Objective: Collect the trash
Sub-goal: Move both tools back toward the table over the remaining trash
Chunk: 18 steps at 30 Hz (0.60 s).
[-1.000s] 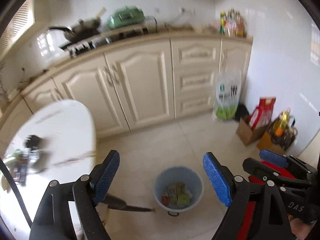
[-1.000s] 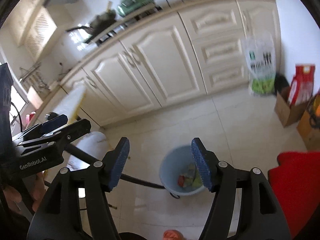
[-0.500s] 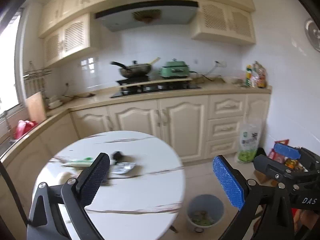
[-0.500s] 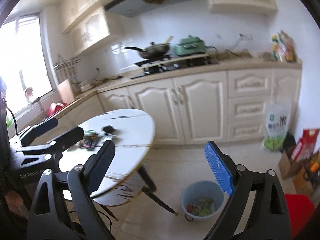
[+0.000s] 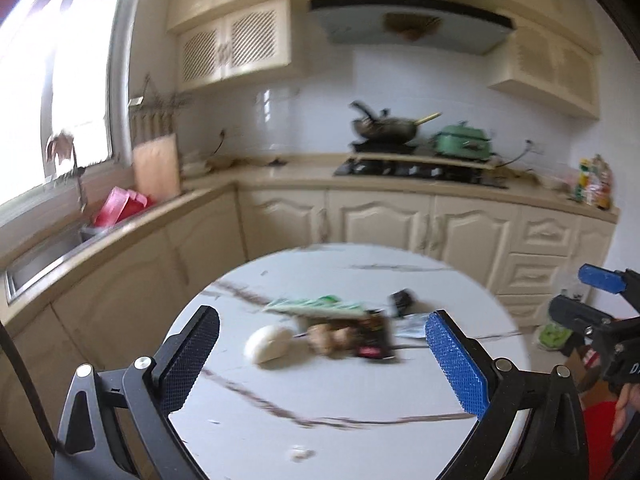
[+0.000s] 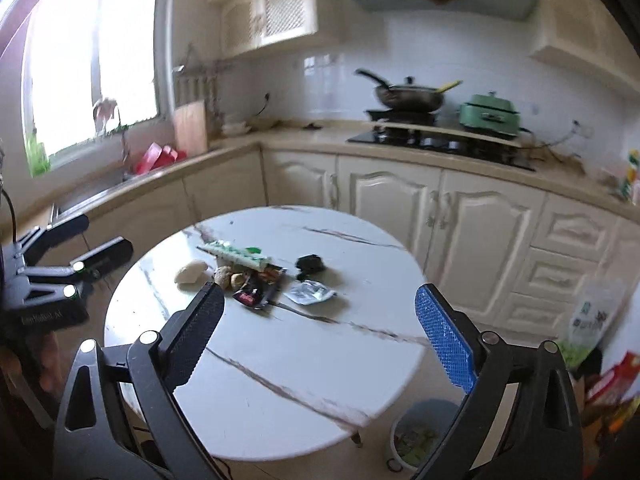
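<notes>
A round white marble table (image 5: 360, 408) (image 6: 304, 360) carries a cluster of trash: a green-and-white wrapper (image 5: 316, 306) (image 6: 236, 255), a dark snack packet (image 5: 374, 338) (image 6: 260, 286), a silver foil packet (image 6: 310, 293), a small black object (image 5: 402, 300) (image 6: 310, 263), a white lump (image 5: 268, 344) (image 6: 191, 271) and brown pieces (image 5: 328, 336) (image 6: 228, 278). A blue bin (image 6: 420, 432) with trash stands on the floor under the table's right edge. My left gripper (image 5: 322, 356) and my right gripper (image 6: 318, 328) are both open and empty, held above the table's near side.
Cream kitchen cabinets (image 6: 460, 232) run behind the table, with a hob, a wok (image 6: 408, 96) and a green pot (image 6: 490, 114) on the counter. A sink and a window are at the left. Bags and boxes (image 6: 592, 320) stand on the floor at the right.
Both views have swung up from the floor bin to the table top. The trash cluster is now in front of both open grippers, and the table is nearer.
</notes>
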Motion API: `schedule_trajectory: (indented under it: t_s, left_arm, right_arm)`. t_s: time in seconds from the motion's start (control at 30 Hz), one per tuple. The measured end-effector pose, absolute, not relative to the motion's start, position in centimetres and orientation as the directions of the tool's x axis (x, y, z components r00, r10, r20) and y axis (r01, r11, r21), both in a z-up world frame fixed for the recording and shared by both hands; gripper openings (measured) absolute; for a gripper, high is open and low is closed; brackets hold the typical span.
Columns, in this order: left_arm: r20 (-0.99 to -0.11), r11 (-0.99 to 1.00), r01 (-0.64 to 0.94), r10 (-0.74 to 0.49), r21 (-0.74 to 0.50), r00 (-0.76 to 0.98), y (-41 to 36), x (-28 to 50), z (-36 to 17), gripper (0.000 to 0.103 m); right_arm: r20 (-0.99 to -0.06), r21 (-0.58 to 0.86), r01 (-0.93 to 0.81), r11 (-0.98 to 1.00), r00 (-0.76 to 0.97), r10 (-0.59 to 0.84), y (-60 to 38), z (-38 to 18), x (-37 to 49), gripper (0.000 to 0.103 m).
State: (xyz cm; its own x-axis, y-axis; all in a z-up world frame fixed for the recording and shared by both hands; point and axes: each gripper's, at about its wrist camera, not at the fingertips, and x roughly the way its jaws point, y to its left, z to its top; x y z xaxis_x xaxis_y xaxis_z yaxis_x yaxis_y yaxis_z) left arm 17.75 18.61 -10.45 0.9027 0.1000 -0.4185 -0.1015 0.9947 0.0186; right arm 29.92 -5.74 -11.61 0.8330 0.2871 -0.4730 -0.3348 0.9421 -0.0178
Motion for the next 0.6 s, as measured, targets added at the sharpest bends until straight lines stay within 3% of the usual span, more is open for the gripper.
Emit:
schedule_trajectory:
  t_s: [0.13,0.4,0.6]
  left_arm:
    - [-0.535,0.993,-0.116,0.08,-0.034,0.841,23.0,21.7,-13.2,0.102]
    - [-0.662,0.996,-0.084,0.049,-0.022,0.748,25.9,27.2,-18.0,0.099]
    - [-0.732,0.998,-0.065,0.051,0.009,0.679,27.5,31.9,-20.3,0.078]
  right_arm:
    - [-0.545,-0.042,-0.351,0.936,0.793,0.273,-4.1,-14.1,35.0,0.096]
    - [-0.68,-0.053,-0.374,0.926,0.692,0.241,-3.2,-20.3,42.9,0.096]
    - [-0.723,-0.047,-0.39,0.92,0.648,0.238,-3.0,-22.5,46.2,0.096]
